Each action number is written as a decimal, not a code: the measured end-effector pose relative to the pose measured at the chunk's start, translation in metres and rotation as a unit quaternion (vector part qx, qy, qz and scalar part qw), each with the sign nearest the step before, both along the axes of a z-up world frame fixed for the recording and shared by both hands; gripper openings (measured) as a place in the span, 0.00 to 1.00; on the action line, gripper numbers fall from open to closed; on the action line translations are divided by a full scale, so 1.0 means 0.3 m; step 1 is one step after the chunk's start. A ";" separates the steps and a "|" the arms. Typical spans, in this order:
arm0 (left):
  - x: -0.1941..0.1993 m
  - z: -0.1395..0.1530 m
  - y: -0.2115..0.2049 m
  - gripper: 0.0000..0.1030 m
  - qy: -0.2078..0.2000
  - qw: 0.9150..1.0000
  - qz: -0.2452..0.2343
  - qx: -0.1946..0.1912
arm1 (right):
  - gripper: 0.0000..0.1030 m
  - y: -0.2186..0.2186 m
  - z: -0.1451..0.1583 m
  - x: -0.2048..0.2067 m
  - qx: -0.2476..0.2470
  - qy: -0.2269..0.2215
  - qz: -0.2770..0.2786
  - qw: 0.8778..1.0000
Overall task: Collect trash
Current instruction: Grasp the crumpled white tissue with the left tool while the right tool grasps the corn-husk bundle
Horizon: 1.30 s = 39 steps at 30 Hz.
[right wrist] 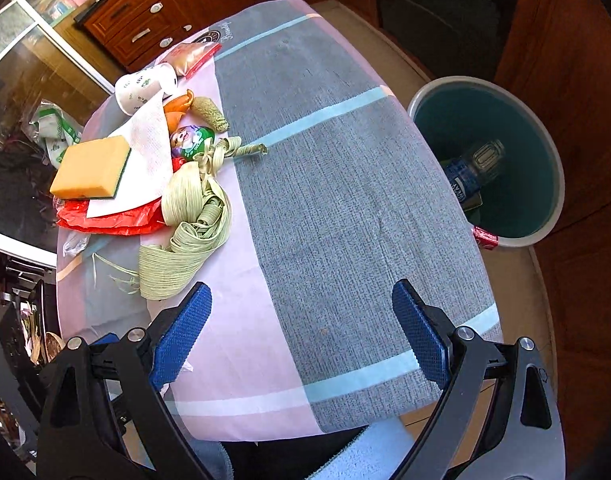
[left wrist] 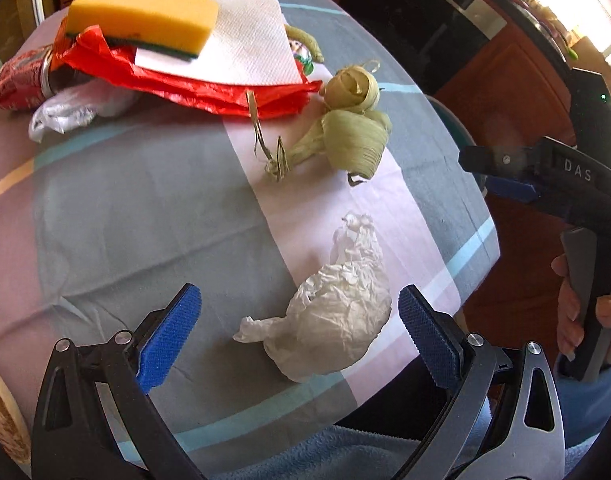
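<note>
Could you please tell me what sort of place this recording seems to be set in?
Most likely a lived-in home, perhaps a dining room: a table under a striped tablecloth, a wooden drawer cabinet behind it, and a teal trash bin on the floor beside it.

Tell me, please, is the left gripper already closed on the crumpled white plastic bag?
No. The left gripper is open, its blue pads standing either side of the crumpled white plastic bag, which lies on the tablecloth untouched.
</note>
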<state>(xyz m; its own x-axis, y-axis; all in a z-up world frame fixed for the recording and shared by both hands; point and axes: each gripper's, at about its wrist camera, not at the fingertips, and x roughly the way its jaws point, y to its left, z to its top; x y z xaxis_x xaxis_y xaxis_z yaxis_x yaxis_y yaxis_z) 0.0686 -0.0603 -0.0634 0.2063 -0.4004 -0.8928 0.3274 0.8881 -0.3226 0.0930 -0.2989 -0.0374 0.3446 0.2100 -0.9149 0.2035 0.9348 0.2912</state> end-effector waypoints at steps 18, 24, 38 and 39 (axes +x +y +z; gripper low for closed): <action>0.032 -0.002 0.039 0.21 -0.039 0.999 -0.015 -0.001 | 0.85 0.163 -0.043 0.083 0.002 0.018 0.042 0.999; 0.114 0.023 0.198 0.21 -0.051 0.997 0.050 -0.003 | 0.85 0.235 -0.044 0.155 -0.002 0.009 0.058 0.998; 0.117 0.006 0.237 0.65 -0.043 0.997 0.061 -0.001 | 0.57 0.332 -0.115 0.221 -0.051 0.001 0.085 0.995; 0.114 0.004 0.224 0.69 -0.044 0.997 0.058 0.003 | 0.52 0.328 -0.109 0.214 -0.053 -0.007 0.086 0.995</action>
<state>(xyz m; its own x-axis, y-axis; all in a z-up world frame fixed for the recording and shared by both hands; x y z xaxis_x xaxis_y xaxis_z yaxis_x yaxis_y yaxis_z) 0.1029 0.0071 -0.0622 0.3281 -0.3637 -0.8718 0.2496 0.9235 -0.2914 0.1571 -0.2004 -0.0701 0.3244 0.1688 -0.9307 0.0342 0.9812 0.1899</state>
